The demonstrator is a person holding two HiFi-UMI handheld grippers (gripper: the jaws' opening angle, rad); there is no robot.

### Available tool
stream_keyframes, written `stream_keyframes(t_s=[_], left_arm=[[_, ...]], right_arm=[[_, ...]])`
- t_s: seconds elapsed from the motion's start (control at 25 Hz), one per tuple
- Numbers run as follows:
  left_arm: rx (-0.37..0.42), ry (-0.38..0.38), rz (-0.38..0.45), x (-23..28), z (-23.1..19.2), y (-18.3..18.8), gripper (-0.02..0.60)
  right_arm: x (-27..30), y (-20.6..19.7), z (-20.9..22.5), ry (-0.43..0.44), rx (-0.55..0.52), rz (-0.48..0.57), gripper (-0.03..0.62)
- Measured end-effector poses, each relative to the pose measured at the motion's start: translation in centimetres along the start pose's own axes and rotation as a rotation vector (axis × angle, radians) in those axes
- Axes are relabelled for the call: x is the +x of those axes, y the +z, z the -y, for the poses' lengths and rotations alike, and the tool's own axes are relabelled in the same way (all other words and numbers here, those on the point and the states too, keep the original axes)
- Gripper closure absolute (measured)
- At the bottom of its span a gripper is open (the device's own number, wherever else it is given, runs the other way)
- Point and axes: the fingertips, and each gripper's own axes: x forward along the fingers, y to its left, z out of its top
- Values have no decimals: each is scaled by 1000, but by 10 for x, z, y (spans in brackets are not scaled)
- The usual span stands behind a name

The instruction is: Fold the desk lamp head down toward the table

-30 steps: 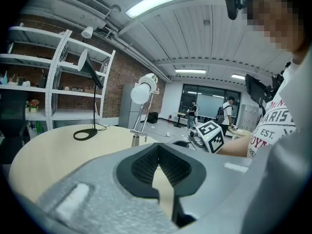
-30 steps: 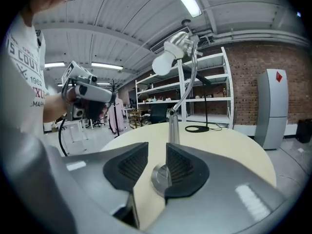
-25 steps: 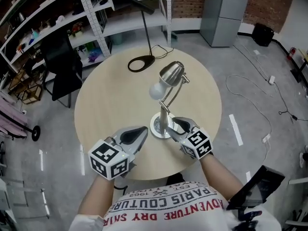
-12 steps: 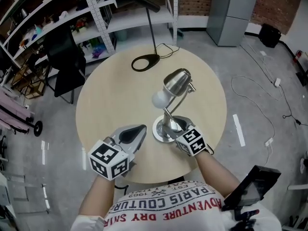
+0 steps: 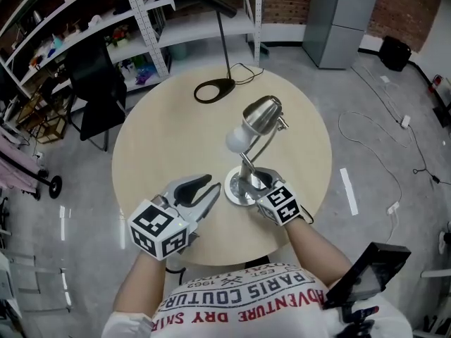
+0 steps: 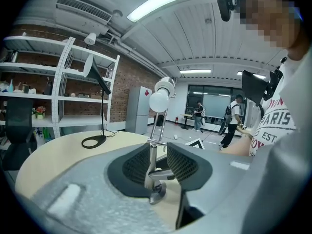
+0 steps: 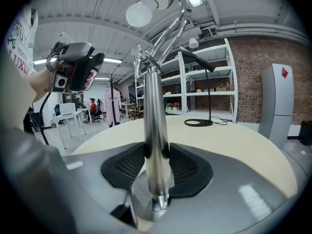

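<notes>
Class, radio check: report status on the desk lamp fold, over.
Left hand-held gripper just opening, empty. Right hand-held gripper just closed on lamp post. Lamp head raised, not yet folded. Black ring-base lamp apart, far side.

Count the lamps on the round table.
2: silver desk lamp on the near side; black ring-base lamp at the far edge. None look hidden.

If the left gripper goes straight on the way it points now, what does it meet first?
Probably the lamp's round base, low in line with the left gripper, whose empty jaws have just been opening.
</notes>
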Motion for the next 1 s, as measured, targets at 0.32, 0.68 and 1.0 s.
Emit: stream_keyframes(t_s=[0.32, 0.68, 1.0], left_arm=[[128, -40, 38, 4, 4, 53, 374], [248, -118, 83, 38, 16, 119, 275], [251, -167, 76, 66, 25, 141, 273]], right_arm=[[0, 2, 0, 3, -5, 0, 437], [3, -5, -1, 8, 16, -7, 437], [2, -1, -1, 18, 0, -9, 437]])
